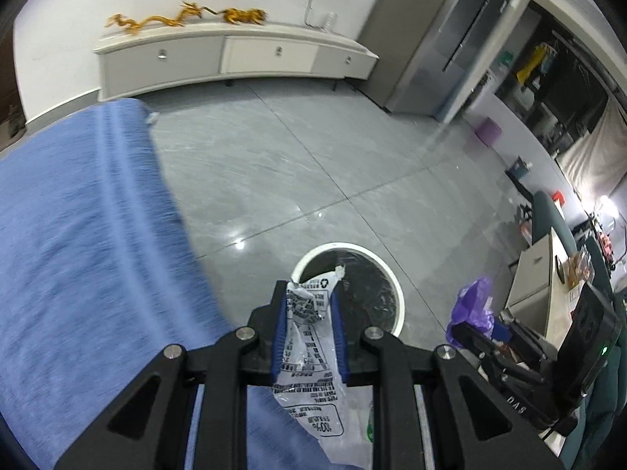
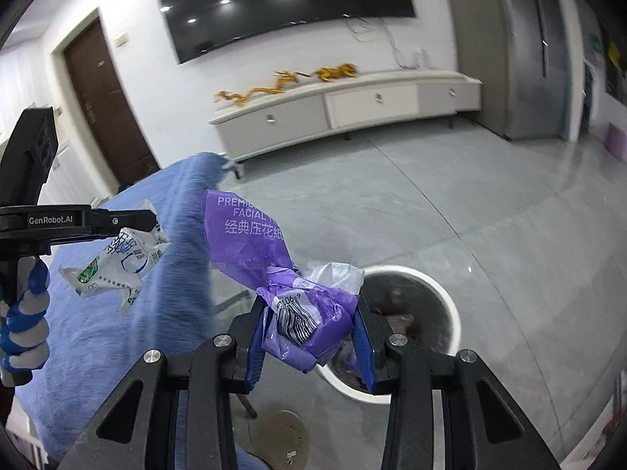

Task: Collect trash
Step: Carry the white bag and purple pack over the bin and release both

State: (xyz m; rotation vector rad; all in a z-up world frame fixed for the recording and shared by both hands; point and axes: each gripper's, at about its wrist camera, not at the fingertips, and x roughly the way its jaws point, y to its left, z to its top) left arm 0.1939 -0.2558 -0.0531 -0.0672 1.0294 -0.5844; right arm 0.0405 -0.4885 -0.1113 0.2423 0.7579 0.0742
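Observation:
My left gripper [image 1: 309, 293] is shut on a crumpled white printed wrapper [image 1: 307, 337] and holds it in the air just short of a round white trash bin [image 1: 395, 286] on the floor. My right gripper [image 2: 309, 313] is shut on a crumpled purple tissue packet [image 2: 254, 243], held above the near left rim of the same bin [image 2: 450, 309], which has trash inside. In the right wrist view the left gripper [image 2: 153, 221] shows at the left with the white wrapper [image 2: 117, 266] hanging from it.
A blue cloth-covered surface [image 1: 78, 235] lies to the left of the bin. A white TV cabinet [image 1: 235, 58] with gold dragon ornaments stands at the far wall under a TV [image 2: 282, 0]. A grey tall cabinet [image 1: 443, 51] stands right. The floor is glossy grey tile [image 1: 313, 156].

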